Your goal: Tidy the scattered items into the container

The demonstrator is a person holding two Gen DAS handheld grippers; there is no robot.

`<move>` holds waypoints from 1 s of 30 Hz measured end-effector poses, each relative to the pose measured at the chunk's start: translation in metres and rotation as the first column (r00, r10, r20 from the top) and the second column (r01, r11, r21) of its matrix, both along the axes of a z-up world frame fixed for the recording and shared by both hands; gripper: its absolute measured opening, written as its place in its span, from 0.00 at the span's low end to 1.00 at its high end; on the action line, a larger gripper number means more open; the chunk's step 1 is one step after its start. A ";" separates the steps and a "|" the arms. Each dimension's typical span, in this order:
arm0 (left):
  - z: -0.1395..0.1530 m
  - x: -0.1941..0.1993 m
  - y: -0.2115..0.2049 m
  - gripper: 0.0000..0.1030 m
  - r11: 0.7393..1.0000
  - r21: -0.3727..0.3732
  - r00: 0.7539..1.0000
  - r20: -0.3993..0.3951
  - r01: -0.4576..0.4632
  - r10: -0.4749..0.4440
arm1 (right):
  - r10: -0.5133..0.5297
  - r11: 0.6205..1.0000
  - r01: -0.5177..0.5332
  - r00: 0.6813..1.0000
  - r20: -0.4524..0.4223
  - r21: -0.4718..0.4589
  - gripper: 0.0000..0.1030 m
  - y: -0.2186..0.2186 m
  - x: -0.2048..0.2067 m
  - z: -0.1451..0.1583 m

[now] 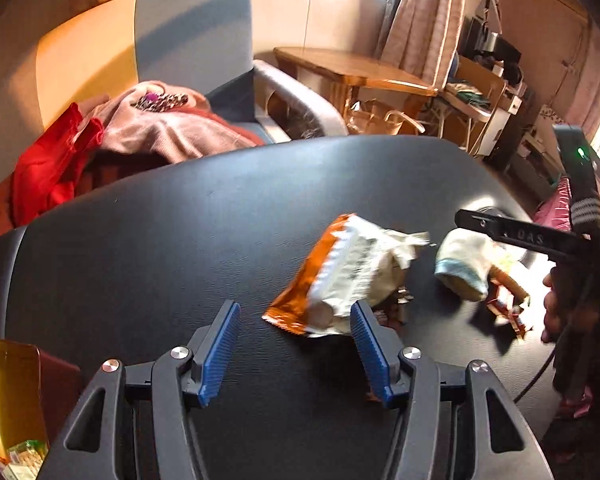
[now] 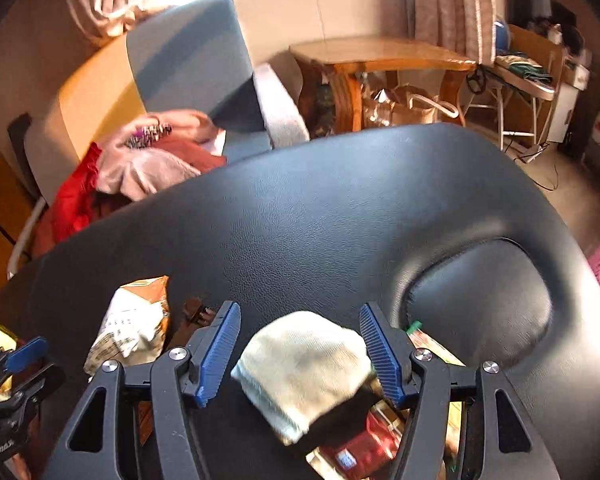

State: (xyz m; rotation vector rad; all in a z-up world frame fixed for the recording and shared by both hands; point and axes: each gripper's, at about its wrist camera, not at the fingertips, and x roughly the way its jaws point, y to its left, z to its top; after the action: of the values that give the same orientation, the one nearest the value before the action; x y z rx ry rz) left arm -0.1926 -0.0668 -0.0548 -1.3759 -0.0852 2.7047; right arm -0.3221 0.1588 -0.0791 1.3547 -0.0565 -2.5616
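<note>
An orange and white snack bag (image 1: 340, 276) lies on the black padded table (image 1: 180, 240), just ahead and right of my open left gripper (image 1: 296, 316). A cream cloth bundle with a pale blue edge (image 1: 466, 266) lies further right, under my right gripper (image 1: 500, 232). In the right wrist view my right gripper (image 2: 300, 320) is open, its jaws either side of that bundle (image 2: 304, 364), not touching it. Red snack packets (image 2: 356, 452) lie under the bundle. The snack bag (image 2: 132, 328) lies to the left. A gold-lined container (image 1: 8, 396) holding packets is at lower left.
A small dark wrapper (image 2: 198, 310) lies between the bag and the bundle. The table has an oval recess (image 2: 480, 300) at the right. Behind it stand an armchair (image 1: 188, 52) piled with pink and red clothes (image 1: 160, 128) and a wooden table (image 1: 352, 68).
</note>
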 end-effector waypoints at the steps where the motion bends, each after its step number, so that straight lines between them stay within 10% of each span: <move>1: -0.001 -0.003 -0.004 0.57 1.000 0.003 1.000 0.002 -0.005 0.005 | 0.011 1.000 -0.011 1.000 0.007 0.029 0.62 -0.006 -0.004 -0.003; 9: 0.014 -0.019 -0.014 0.58 0.998 0.065 0.999 -0.028 -0.015 0.017 | 0.079 0.983 -0.066 0.995 0.068 -0.174 0.62 -0.032 -0.032 0.001; 15: 0.003 -0.004 -0.052 0.58 0.986 0.078 0.989 0.035 -0.149 0.147 | 0.217 0.974 -0.206 0.965 0.145 -0.092 0.61 -0.098 -0.045 -0.015; 30: 0.005 0.071 -0.082 0.59 0.966 0.159 0.979 0.030 -0.203 0.201 | 0.495 0.839 -0.402 0.843 0.211 -0.367 0.60 -0.160 0.057 -0.030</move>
State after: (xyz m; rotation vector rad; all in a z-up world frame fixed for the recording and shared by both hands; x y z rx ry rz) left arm -0.1211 -0.1486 -0.0498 -1.4086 -0.4600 2.7740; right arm -0.2653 -0.0011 -0.1095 1.4138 -0.1617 -1.8519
